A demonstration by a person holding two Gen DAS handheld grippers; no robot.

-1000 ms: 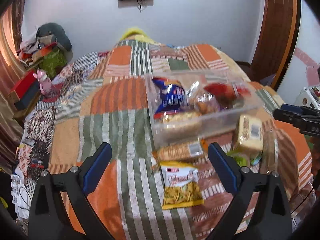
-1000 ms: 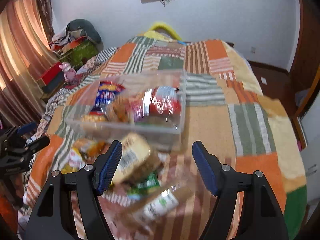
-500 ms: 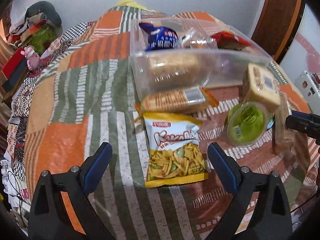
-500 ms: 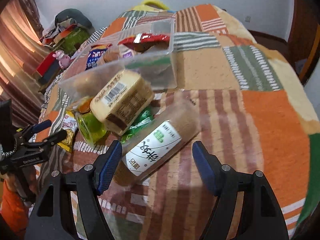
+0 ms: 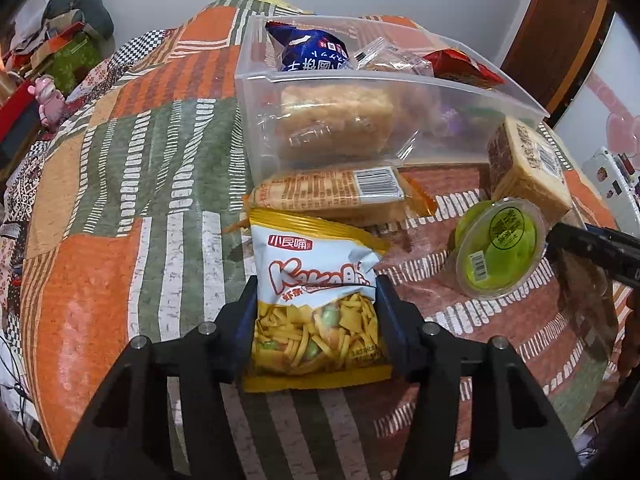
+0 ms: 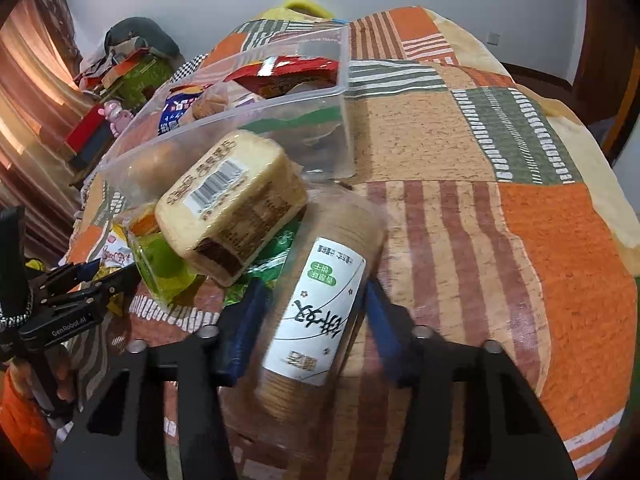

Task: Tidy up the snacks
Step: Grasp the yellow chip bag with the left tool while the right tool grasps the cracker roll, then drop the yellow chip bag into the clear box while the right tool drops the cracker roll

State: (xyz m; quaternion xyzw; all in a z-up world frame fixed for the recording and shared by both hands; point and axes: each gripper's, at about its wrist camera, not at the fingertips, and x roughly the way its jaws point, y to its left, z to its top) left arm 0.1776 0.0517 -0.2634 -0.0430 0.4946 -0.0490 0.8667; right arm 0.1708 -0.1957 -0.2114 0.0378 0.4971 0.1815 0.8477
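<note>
My left gripper (image 5: 316,300) is shut on a yellow and white chips bag (image 5: 316,288) lying on the patchwork bed cover. My right gripper (image 6: 316,308) is shut on a clear sleeve of round crackers (image 6: 320,312) with a white label. A clear plastic bin (image 5: 400,80) holding several snacks stands just behind, also in the right wrist view (image 6: 280,120). In front of the bin lie an orange biscuit pack (image 5: 332,192), a wrapped cake block (image 6: 232,200) and a green jelly cup (image 5: 500,248).
The bed cover (image 6: 460,152) stretches right of the bin. A pile of bags and a pink toy (image 5: 48,96) sit at the left bedside. A wooden door (image 5: 560,28) stands at the far right.
Both grippers have moved down and forward onto the snacks. The left has closed on the chips bag and the right has closed on the cracker sleeve.
</note>
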